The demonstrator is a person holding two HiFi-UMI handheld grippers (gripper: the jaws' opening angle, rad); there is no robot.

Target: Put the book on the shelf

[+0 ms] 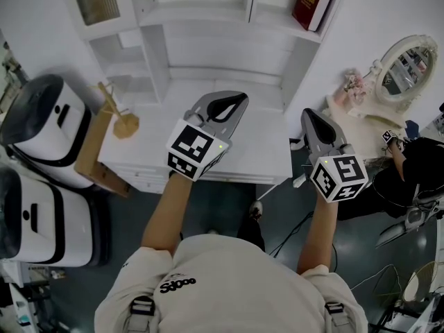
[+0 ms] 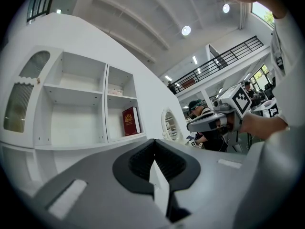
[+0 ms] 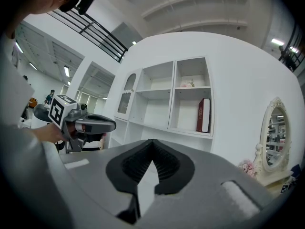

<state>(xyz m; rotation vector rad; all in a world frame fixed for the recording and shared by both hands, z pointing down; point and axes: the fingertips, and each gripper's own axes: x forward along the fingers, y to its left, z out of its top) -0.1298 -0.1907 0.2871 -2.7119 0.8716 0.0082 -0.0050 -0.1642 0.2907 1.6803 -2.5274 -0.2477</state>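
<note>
A dark red book (image 1: 313, 4) stands upright, leaning slightly, in the upper right compartment of the white shelf unit (image 1: 208, 19). It also shows in the left gripper view as the book (image 2: 130, 121) and in the right gripper view as the book (image 3: 203, 115). My left gripper (image 1: 236, 99) hovers over the white desk (image 1: 263, 155), shut and empty, well short of the shelf. My right gripper (image 1: 309, 114) is held past the desk's right edge, also shut with nothing in it. In each gripper view the jaws (image 2: 153, 149) (image 3: 152, 148) meet at the tip.
An oval white-framed mirror (image 1: 406, 64) stands on a side table at the right, with a seated person (image 1: 413, 168) beside it. Two white-and-black machines (image 1: 41, 123) stand at the left. A small wooden stand (image 1: 121, 120) sits on the desk's left corner.
</note>
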